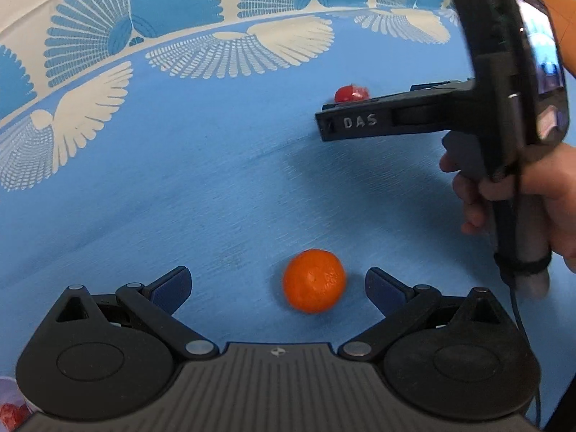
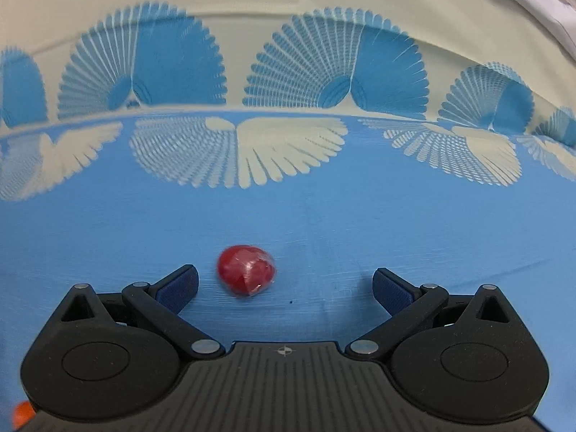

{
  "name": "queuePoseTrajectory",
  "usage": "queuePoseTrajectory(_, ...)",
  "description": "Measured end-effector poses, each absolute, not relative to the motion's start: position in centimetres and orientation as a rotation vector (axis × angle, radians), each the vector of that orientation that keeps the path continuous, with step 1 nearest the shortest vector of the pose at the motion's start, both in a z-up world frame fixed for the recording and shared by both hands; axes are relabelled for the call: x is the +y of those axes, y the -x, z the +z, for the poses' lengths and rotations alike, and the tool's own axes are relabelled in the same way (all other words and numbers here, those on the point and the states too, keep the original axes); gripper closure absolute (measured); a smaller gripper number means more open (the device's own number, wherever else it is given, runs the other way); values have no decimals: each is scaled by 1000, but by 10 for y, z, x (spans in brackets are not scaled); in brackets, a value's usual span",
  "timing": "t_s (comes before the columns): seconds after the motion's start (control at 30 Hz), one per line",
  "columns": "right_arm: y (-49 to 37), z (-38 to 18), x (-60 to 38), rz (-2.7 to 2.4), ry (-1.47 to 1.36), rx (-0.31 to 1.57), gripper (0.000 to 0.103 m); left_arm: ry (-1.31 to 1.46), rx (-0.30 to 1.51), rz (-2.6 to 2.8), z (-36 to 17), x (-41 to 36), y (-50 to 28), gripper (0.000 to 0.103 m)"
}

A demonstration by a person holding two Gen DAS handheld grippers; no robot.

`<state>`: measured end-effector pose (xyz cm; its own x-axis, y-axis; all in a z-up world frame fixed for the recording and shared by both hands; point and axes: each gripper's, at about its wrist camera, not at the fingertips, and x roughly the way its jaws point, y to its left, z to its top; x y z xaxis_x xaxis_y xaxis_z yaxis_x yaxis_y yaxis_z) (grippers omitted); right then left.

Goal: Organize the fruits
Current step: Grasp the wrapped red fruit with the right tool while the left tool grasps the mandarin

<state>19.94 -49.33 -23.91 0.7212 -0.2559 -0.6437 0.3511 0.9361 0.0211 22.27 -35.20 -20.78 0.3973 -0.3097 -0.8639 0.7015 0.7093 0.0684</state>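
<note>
An orange tangerine [image 1: 314, 280] lies on the blue cloth between the tips of my left gripper [image 1: 279, 284], nearer the right finger; the jaws stand wide open and do not touch it. A small red fruit in clear wrap [image 2: 247, 270] lies between the tips of my right gripper [image 2: 286, 284], nearer the left finger; those jaws are wide open too. In the left wrist view the right gripper [image 1: 325, 122] is seen from the side with the red fruit [image 1: 351, 93] just behind it.
The blue tablecloth [image 2: 324, 223] has a cream border with fan patterns at the far edge. A container with red fruits [image 1: 12, 412] peeks in at the bottom left of the left wrist view. An orange bit [image 2: 22, 412] shows at the bottom left of the right wrist view.
</note>
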Motion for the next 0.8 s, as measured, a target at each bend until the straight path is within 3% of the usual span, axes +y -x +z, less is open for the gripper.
queuePoseTrajectory(0.07,-194,-243,-490,-300,-137,647,20,-443,964,-692,-207,-349,-223,33)
queuePoseTrajectory(0.1,-189,-242,-487,-277,-125,626,51,-435,974,-714,-206,-348,-222,48)
queuePoseTrajectory(0.13,-186,-241,-480,-267,-93,618,72,-424,961,-719,-203,-346,-221,66)
queuePoseTrajectory(0.37,-172,-218,-479,-361,-270,632,72,-395,945,-725,-173,-332,-208,66)
queuePoseTrajectory(0.8,8,-94,-356,-232,-317,516,71,-342,928,-625,-54,-203,-106,66)
